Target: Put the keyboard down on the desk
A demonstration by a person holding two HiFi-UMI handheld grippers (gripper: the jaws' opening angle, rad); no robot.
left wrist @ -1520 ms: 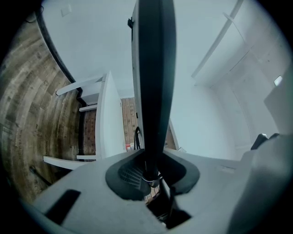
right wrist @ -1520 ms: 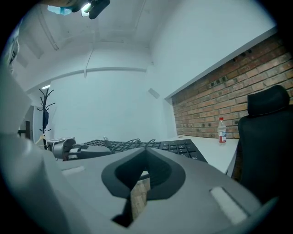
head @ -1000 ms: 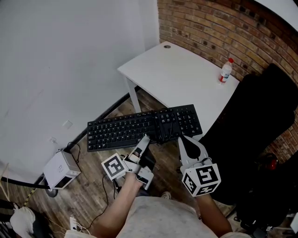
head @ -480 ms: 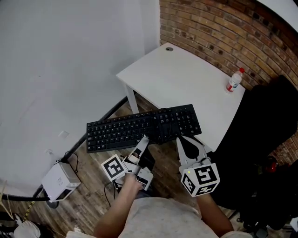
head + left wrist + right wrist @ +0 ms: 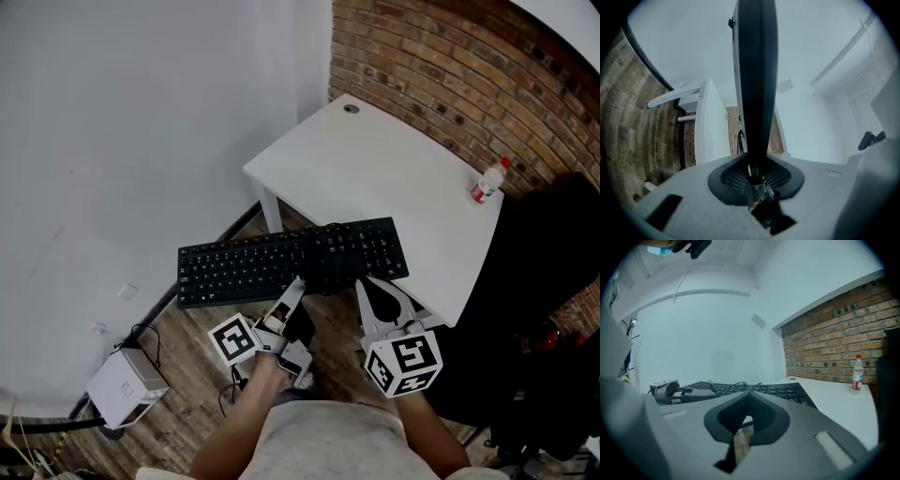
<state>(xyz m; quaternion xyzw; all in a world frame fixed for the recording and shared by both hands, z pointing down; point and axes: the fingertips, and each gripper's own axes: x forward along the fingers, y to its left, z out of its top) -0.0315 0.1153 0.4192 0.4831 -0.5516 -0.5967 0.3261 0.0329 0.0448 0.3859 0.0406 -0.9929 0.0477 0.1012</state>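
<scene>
A black keyboard (image 5: pixel 291 261) is held level in the air, and its right end overlaps the near corner of the white desk (image 5: pixel 375 169). My left gripper (image 5: pixel 296 281) is shut on the keyboard's near edge. In the left gripper view the keyboard (image 5: pixel 757 84) stands edge-on between the pads of the left gripper (image 5: pixel 754 161). My right gripper (image 5: pixel 366 281) points at the near edge further right. In its own view the right gripper (image 5: pixel 749 397) has its jaws together with nothing between them, just below the keyboard (image 5: pixel 787 391). The keyboard's cable (image 5: pixel 726 387) lies coiled on the keys.
A plastic bottle (image 5: pixel 487 181) stands at the desk's (image 5: pixel 843 399) far right edge, by the brick wall (image 5: pixel 450 66). A black chair (image 5: pixel 534 309) sits right of the desk. A white box (image 5: pixel 127 386) and cables lie on the wooden floor at the left.
The keyboard stays held the same way. The view has shifted, so the desk, bottle and floor box sit further right and lower in the picture.
</scene>
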